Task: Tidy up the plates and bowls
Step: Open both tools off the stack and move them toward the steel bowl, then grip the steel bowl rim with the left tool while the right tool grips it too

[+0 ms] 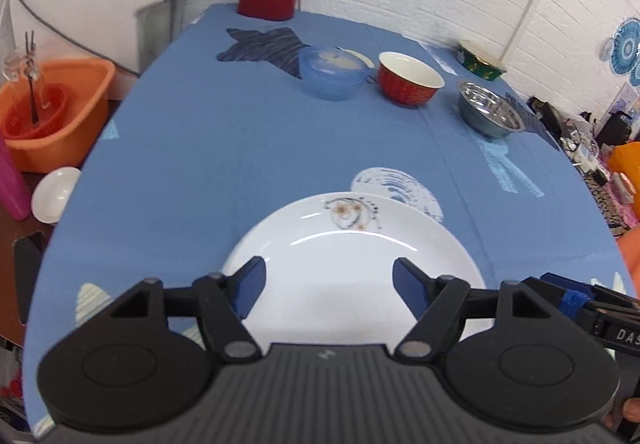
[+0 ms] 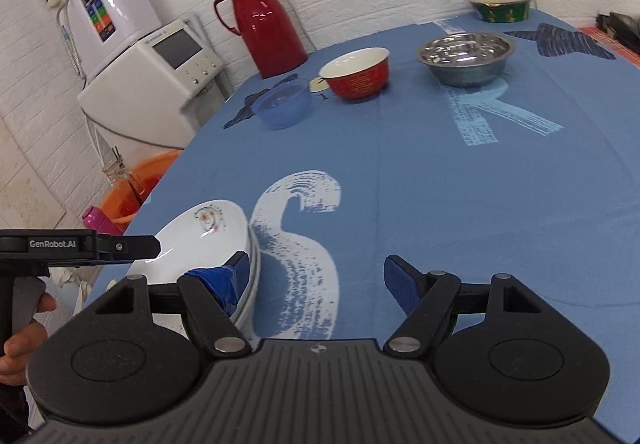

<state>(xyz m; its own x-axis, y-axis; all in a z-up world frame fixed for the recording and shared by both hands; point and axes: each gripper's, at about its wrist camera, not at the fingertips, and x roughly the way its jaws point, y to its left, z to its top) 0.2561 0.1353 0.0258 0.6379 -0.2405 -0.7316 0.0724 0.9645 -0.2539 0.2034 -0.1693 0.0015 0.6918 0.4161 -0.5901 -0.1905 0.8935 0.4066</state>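
while both tongs are standing released, the plate stage of the task appears to be finishing: the white plates (image 2: 208, 244) are sitting stacked at the near edge of the tabletop (image 1: 240, 148), rims aligned. the left tongs (image 1: 329, 286) are hovering spread over the top plate, grasping nothing. the right tongs (image 2: 316, 280) are hovering just beside the stack, also empty.

judged next step: gathering the bowls, which are lying well apart from the plates toward the far side. the blue plastic bowl (image 1: 332, 73) is translucent and round. the red ceramic bowl (image 1: 410, 83) is glazed, white inside, with thick walls. the steel bowl (image 1: 490, 112) is thin, shiny and likely slippery. nesting them is calling for a rim grip and a reach across the cloth. a green patterned bowl (image 1: 480, 60) is sitting near the wall.
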